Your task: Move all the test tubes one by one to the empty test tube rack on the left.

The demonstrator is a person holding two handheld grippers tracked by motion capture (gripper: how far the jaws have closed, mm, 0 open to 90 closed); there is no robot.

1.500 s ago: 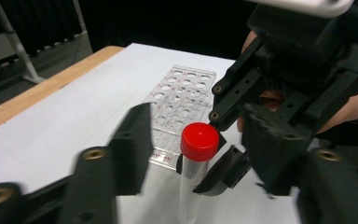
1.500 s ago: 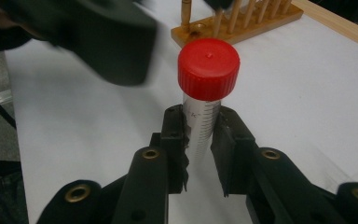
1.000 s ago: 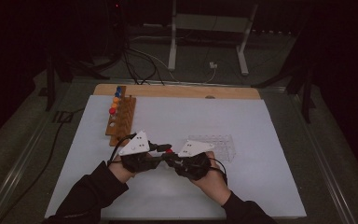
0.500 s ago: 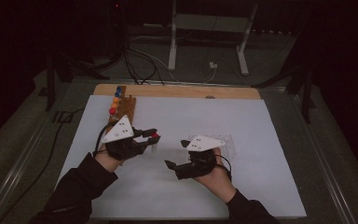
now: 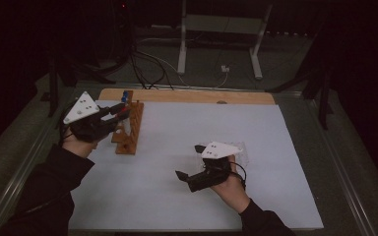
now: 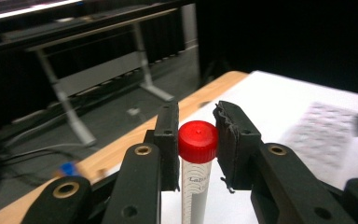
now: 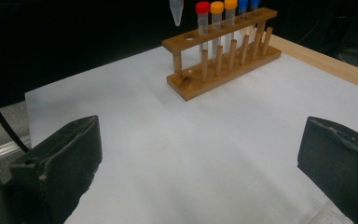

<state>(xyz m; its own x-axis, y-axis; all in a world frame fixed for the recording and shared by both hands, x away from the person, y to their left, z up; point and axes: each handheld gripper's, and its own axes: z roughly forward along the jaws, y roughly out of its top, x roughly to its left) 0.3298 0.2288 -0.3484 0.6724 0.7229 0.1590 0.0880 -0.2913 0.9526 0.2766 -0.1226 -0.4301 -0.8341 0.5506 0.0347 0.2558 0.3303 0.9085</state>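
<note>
My left gripper (image 5: 120,112) is up beside the wooden test-tube rack (image 5: 130,130) at the far left of the white table sheet (image 5: 187,191), and its jaws pinch a red-capped tube (image 6: 196,161) just below the cap. In the left gripper view the tube hangs upright between the two black pads, the cap standing level with their tips and printed lettering showing on the clear wall below. From the right gripper view I see that tube's pointed tip (image 7: 175,13) hovering above the rack's near end, over the empty hole there, not yet in it. The rack itself carries a red-capped, an orange-capped and two blue-capped tubes in a row.

My right gripper (image 5: 189,162) sits low over the sheet, well apart from the rack, near the middle-right of the table. Its jaws have just been opening and now stand spread wide with nothing between them, only bare sheet. A clear plastic tray (image 5: 243,152) lies just beside that hand.
</note>
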